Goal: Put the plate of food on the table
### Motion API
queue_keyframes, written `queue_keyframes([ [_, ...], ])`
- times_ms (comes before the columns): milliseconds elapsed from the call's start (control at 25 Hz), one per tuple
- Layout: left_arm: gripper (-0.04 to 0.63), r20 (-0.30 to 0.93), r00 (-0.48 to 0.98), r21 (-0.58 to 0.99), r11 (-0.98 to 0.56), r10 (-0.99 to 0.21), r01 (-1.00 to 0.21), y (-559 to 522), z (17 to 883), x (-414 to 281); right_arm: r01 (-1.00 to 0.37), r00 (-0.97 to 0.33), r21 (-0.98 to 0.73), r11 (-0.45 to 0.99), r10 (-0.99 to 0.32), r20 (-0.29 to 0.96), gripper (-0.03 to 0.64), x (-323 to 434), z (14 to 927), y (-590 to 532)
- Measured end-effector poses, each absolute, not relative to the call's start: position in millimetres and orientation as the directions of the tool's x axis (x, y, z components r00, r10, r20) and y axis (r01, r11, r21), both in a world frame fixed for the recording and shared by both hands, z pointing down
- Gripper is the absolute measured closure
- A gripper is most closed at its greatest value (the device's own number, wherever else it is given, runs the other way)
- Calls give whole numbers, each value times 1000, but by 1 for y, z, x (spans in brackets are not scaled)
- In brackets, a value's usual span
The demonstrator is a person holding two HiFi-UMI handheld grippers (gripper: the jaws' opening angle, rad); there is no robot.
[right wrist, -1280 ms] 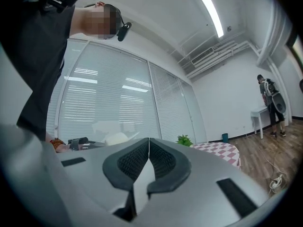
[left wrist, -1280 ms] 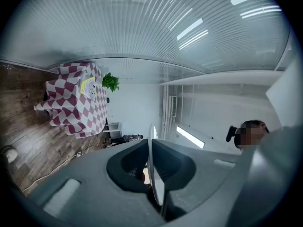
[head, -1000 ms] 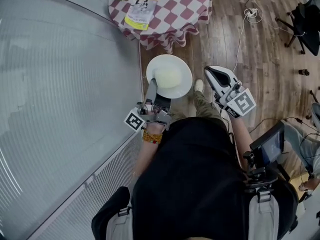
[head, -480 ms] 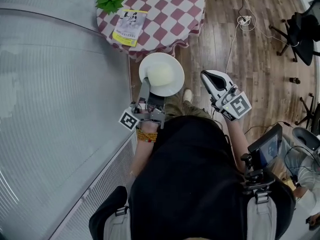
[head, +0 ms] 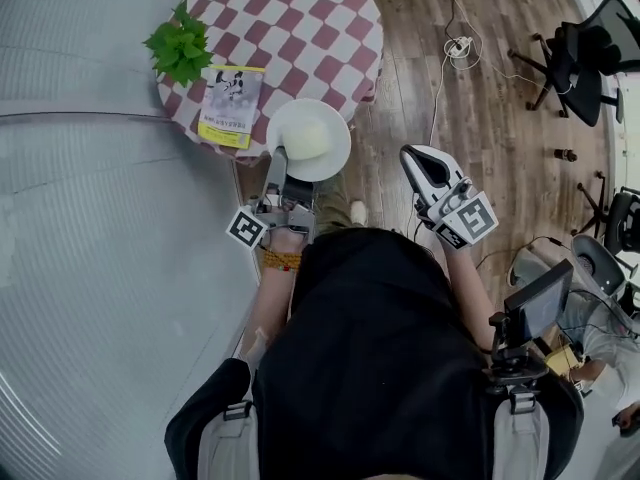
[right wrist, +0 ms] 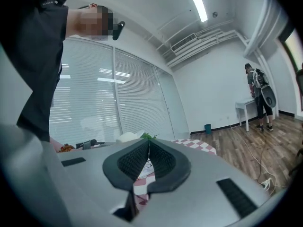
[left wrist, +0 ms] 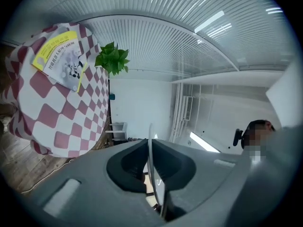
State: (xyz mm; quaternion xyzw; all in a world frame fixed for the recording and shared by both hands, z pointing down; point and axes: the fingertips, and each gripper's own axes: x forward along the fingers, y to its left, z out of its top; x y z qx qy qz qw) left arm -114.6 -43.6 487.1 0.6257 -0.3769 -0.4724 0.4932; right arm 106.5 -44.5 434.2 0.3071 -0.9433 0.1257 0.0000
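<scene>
We record plate of food [head: 308,138] advanced: a second ago short of surface [head: 300,28], now overlapping surface's near edge. Not yet set down, in our judgement.

Left hand-held gripper [head: 281,168] clamps plate rim. Right hand-held gripper [head: 418,160] closed, empty — beside surface.

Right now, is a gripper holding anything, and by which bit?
The left gripper pinches the plate of food by its near rim, which shows edge-on between its jaws. The right gripper is shut and holds nothing.
</scene>
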Motion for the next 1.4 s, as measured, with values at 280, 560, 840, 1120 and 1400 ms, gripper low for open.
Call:
queue_keyframes([
  [280, 574, -159, 262, 985, -170, -952, -22, -164, 513, -144, -626, -778, -246, 740, -614, 133, 604, 90, 439, -116],
  [560, 574, -184, 197, 980, -195, -963, -35, -296, 519, -179, -701, -712, -251, 667, -678, 186, 604, 93, 441, -155],
  [840, 574, -218, 93, 975, -221, -972, -29, -420, 514, -206, -799, -592, -274, 535, -779, 208, 604, 110, 444, -179],
  [1120, 574, -73, -17, 997, -72, -997, -30, -513, 572, -213, -842, -523, -297, 451, -817, 243, 604, 109, 458, -184],
  [1400, 574, 173, -5, 985, 173, -985, -11, -551, 675, -200, -874, -452, -332, 355, -845, 285, 604, 120, 472, -182],
])
